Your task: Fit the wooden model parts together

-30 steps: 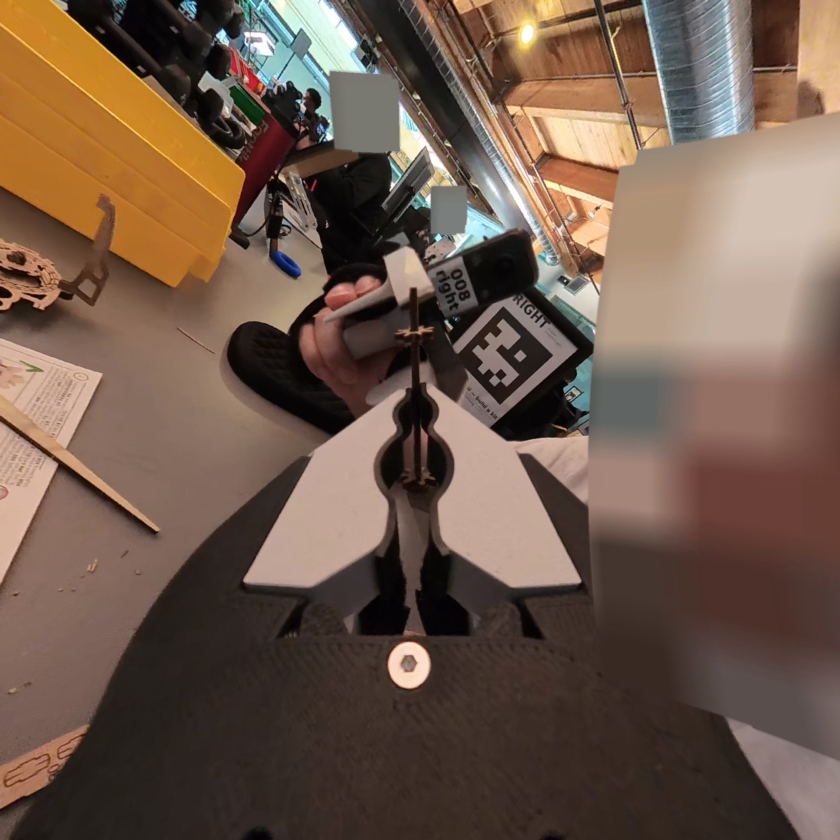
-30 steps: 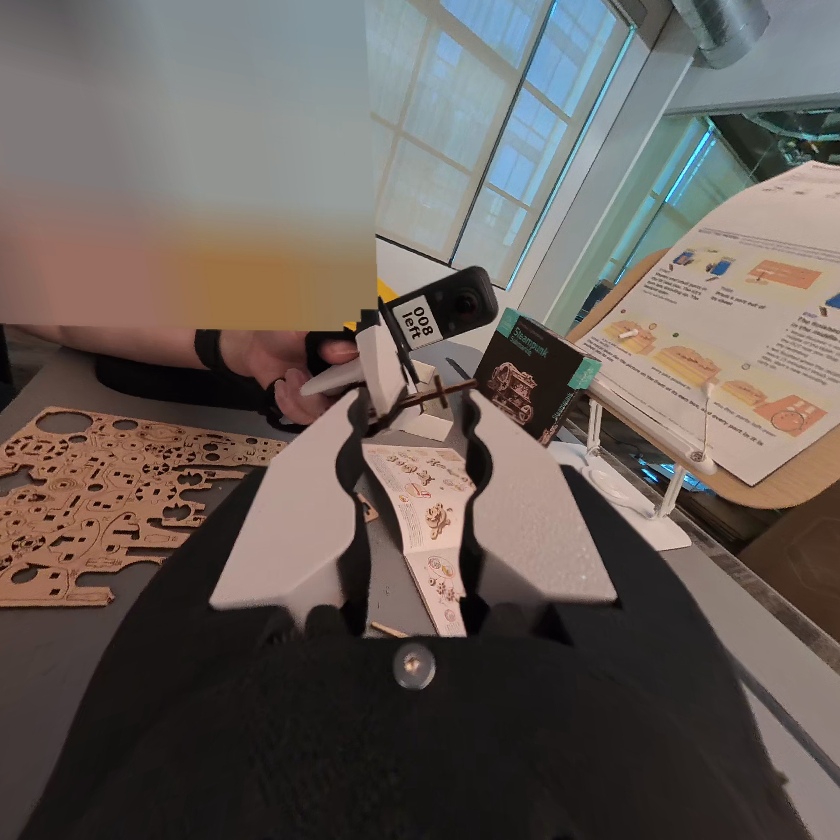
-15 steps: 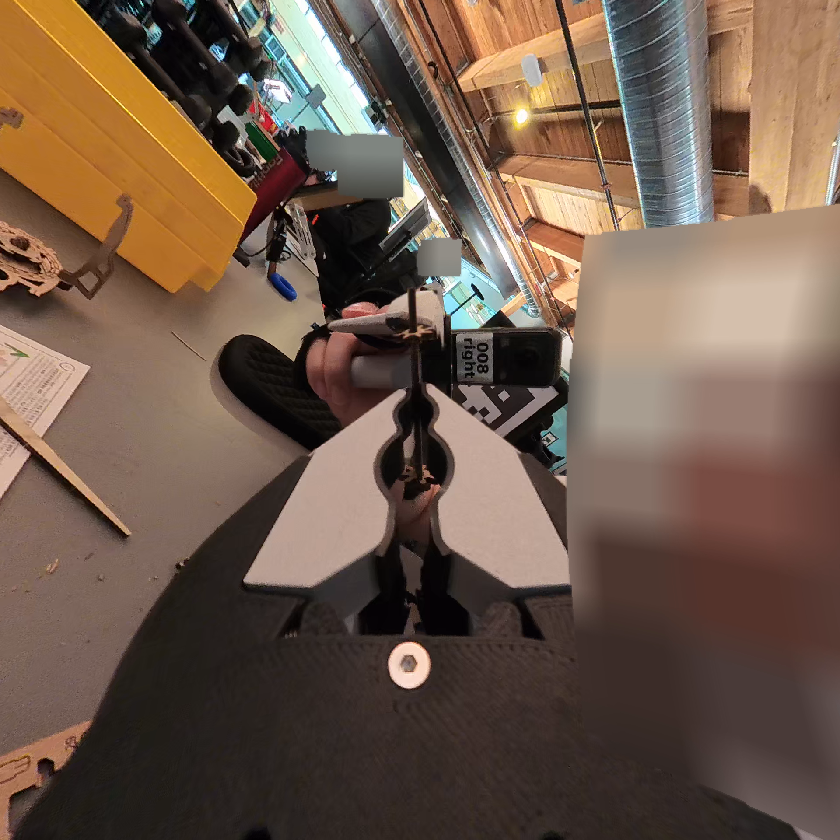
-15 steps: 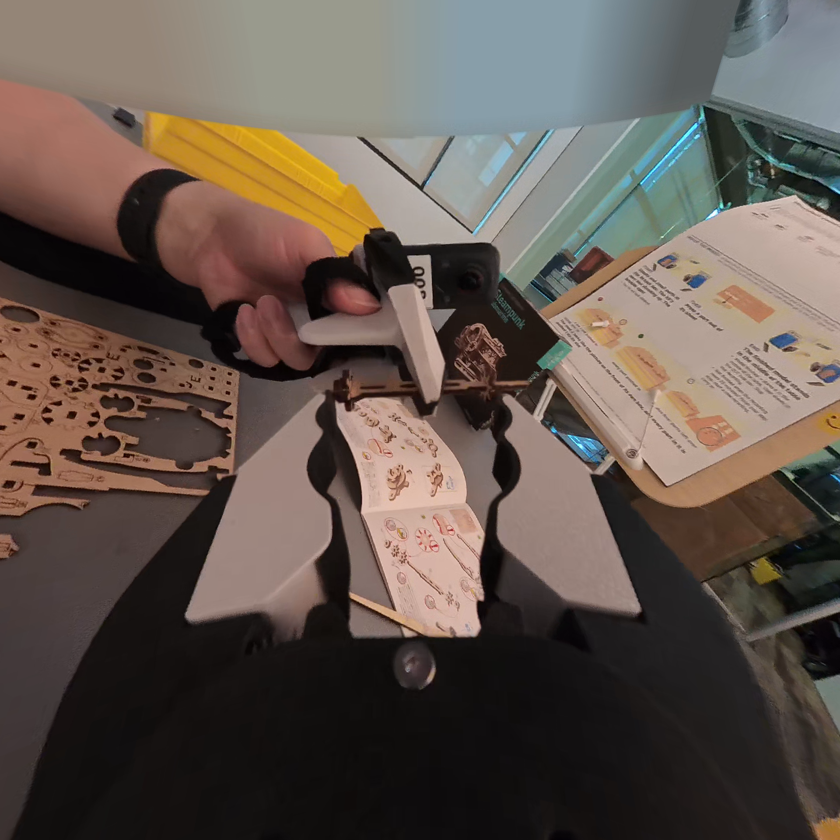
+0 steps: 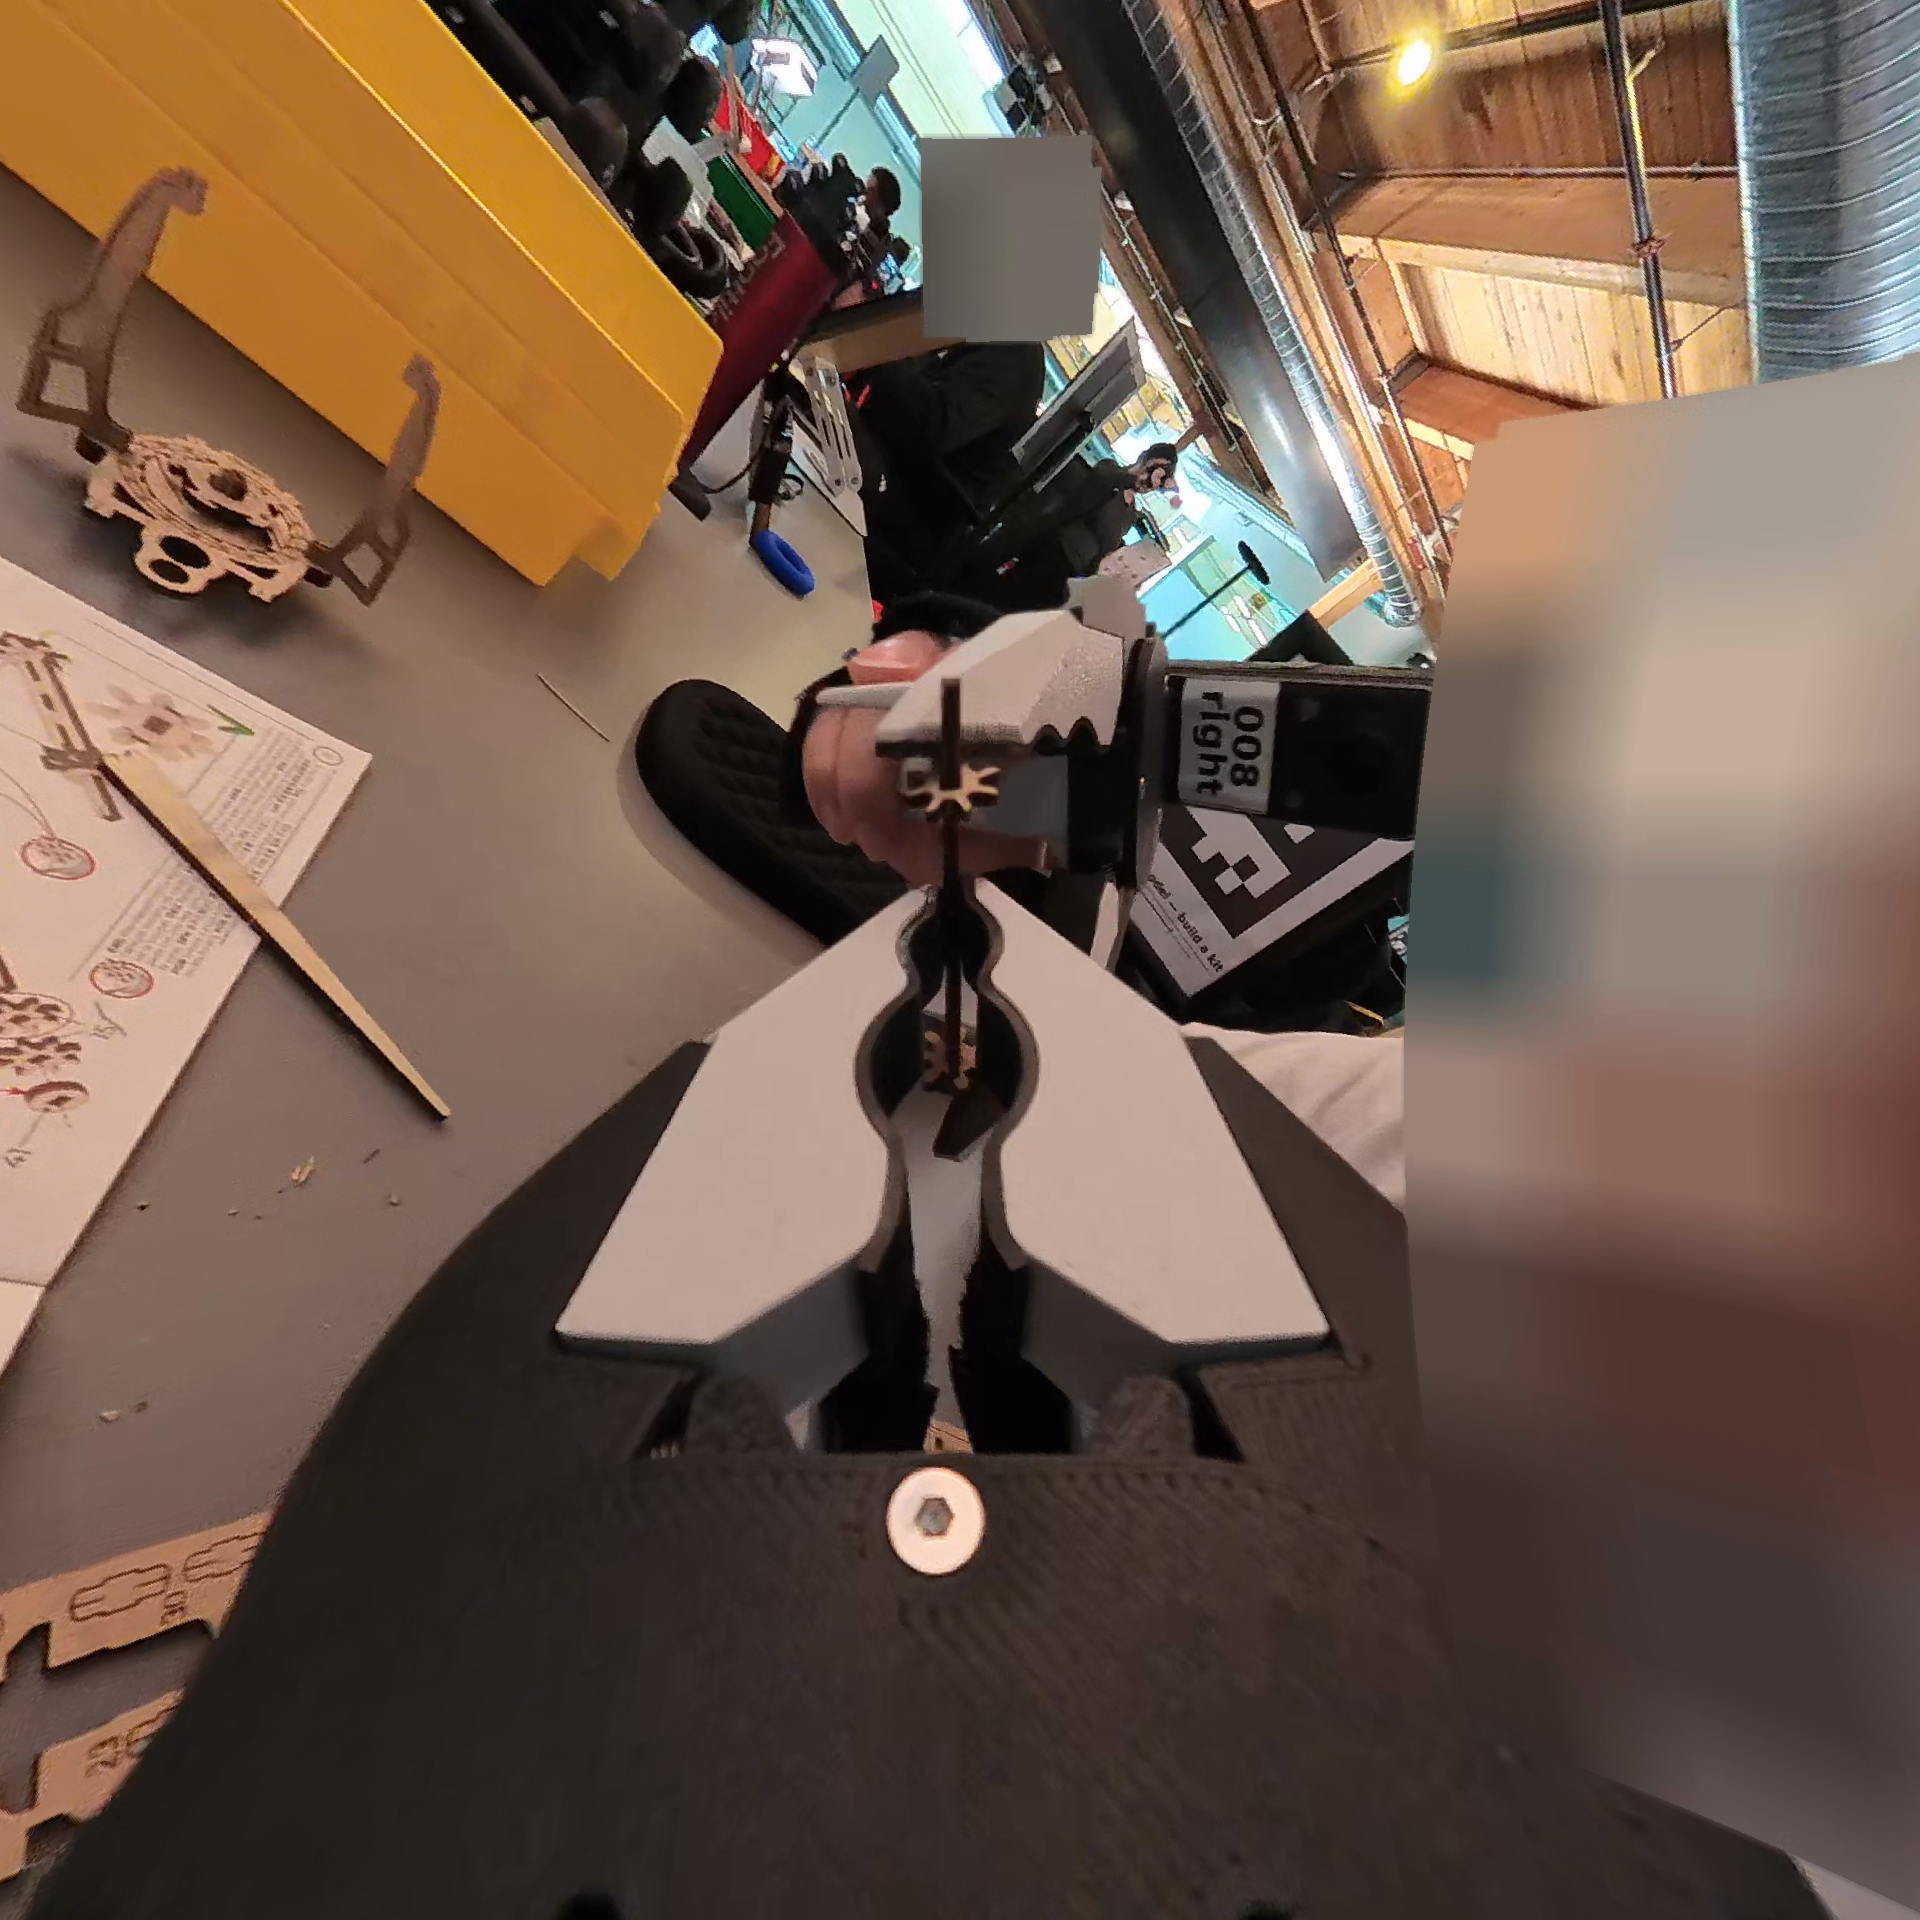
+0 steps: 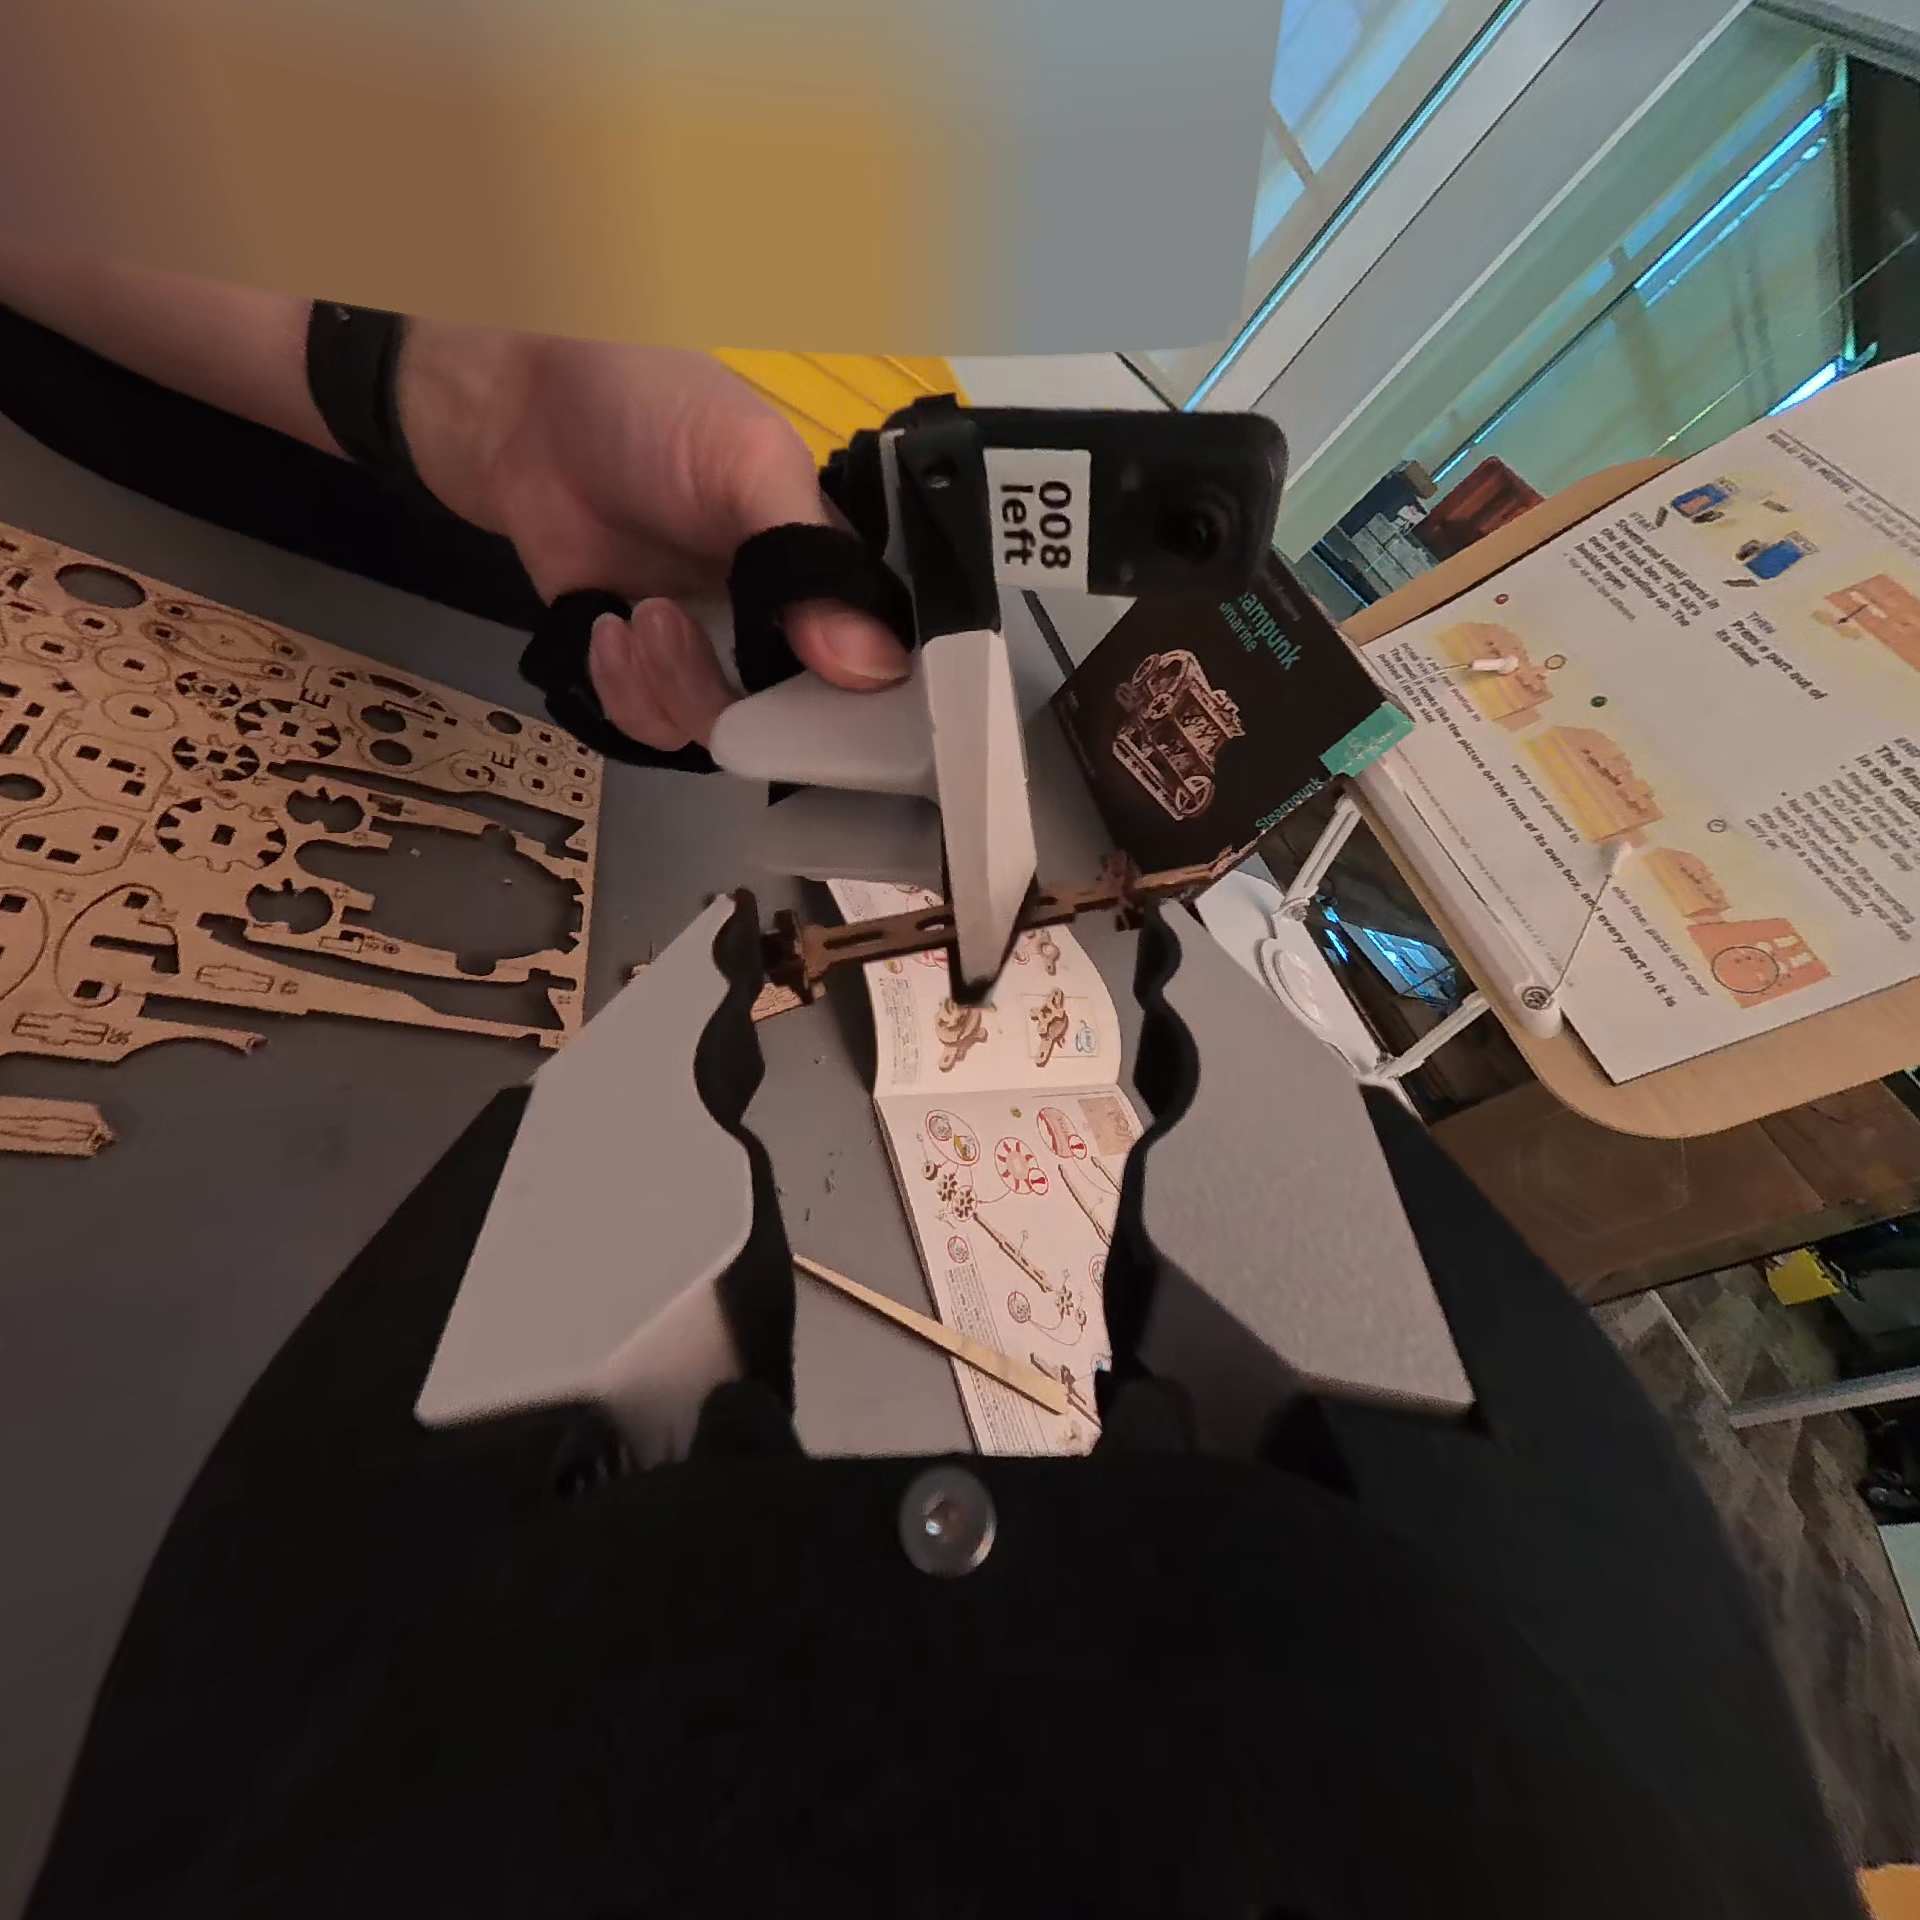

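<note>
My left gripper [image 5: 951,920] is shut on a thin dark wooden rod [image 5: 948,873] that carries small toothed gears, one at its far end [image 5: 948,795]. It is held in the air above the grey table. In the right wrist view the left gripper [image 6: 977,966] pinches the rod [image 6: 873,935] at its middle. My right gripper [image 6: 945,920] is open wide. The rod lies crosswise at its fingertips [image 6: 740,925], with a gear near each tip. I cannot tell whether they touch. The right gripper also shows in the left wrist view [image 5: 977,758].
A laser-cut plywood sheet [image 6: 260,831] lies to the left. An open instruction booklet [image 6: 1008,1143] and a wooden stick [image 6: 935,1340] lie under the grippers. A black kit box [image 6: 1195,727], a propped instruction board [image 6: 1662,779], a part-built wooden assembly [image 5: 197,520] and yellow bins [image 5: 364,260] are nearby. My left and right fingertips are right by each other. The wooden stick [image 6: 935,1340] is about 15 cm from both grippers' fingertips.
My right gripper has opened wider and shifted, so the rod now lies level across its fingertips. My left gripper has kept its hold on the rod and tilted towards the table.
</note>
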A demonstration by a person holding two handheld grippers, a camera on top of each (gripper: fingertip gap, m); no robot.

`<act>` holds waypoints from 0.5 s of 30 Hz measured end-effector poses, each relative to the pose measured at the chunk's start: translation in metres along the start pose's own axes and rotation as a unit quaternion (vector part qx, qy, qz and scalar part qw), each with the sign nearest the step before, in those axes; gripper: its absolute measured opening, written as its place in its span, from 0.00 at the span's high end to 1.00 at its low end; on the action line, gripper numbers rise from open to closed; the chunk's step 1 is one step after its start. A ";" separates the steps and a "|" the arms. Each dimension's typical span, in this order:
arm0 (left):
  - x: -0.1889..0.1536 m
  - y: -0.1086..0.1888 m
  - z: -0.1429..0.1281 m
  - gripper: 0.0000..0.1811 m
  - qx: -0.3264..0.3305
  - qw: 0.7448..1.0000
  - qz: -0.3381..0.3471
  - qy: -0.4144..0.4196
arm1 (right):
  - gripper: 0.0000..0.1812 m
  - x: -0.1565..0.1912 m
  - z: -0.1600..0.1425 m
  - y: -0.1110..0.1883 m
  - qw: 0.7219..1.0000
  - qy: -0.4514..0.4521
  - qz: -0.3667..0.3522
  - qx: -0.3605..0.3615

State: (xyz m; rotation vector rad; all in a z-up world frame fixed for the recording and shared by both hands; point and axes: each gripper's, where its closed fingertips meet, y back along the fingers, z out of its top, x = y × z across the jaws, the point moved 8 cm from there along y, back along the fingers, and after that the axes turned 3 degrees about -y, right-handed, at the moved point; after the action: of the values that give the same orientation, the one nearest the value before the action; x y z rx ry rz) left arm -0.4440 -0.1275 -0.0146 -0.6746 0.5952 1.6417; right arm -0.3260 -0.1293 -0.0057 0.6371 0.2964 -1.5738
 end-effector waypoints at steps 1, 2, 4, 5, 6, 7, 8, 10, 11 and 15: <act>-0.001 0.000 0.000 1.00 -0.001 1.000 -0.003 0.002 | 0.61 0.000 0.000 0.001 1.000 0.003 0.002 0.001; -0.001 0.000 0.001 1.00 0.002 1.000 -0.003 0.000 | 0.60 -0.001 0.000 0.002 1.000 0.006 0.004 0.002; -0.001 0.000 0.000 1.00 0.007 1.000 0.001 -0.005 | 0.62 -0.001 0.000 0.004 1.000 0.004 0.008 0.002; -0.001 0.000 0.000 1.00 0.008 1.000 0.003 -0.005 | 0.62 -0.001 0.000 0.004 1.000 0.001 0.010 0.003; 0.000 0.000 -0.001 1.00 0.009 1.000 0.004 -0.004 | 0.62 -0.001 -0.001 0.004 1.000 0.001 0.012 0.005; 0.000 0.000 -0.001 1.00 0.009 1.000 0.004 -0.002 | 0.62 -0.001 -0.001 0.004 1.000 0.003 0.013 0.008; 0.001 0.000 -0.001 1.00 0.010 1.000 0.004 0.001 | 0.62 -0.001 -0.002 0.004 1.000 0.004 0.014 0.011; 0.001 0.000 -0.001 1.00 0.010 1.000 0.002 0.003 | 0.62 0.000 -0.002 0.004 1.000 0.006 0.011 0.015; 0.001 0.000 -0.001 1.00 0.010 1.000 0.003 0.002 | 0.62 0.000 -0.001 0.004 1.000 0.007 0.010 0.015; 0.000 -0.001 -0.001 1.00 0.005 1.000 -0.007 0.011 | 0.62 0.000 0.000 0.005 1.000 -0.003 0.004 0.012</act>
State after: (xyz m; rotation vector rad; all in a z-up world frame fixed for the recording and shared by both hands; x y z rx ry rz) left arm -0.4431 -0.1283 -0.0154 -0.6885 0.6131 1.6187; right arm -0.3213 -0.1301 -0.0046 0.6520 0.2709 -1.5729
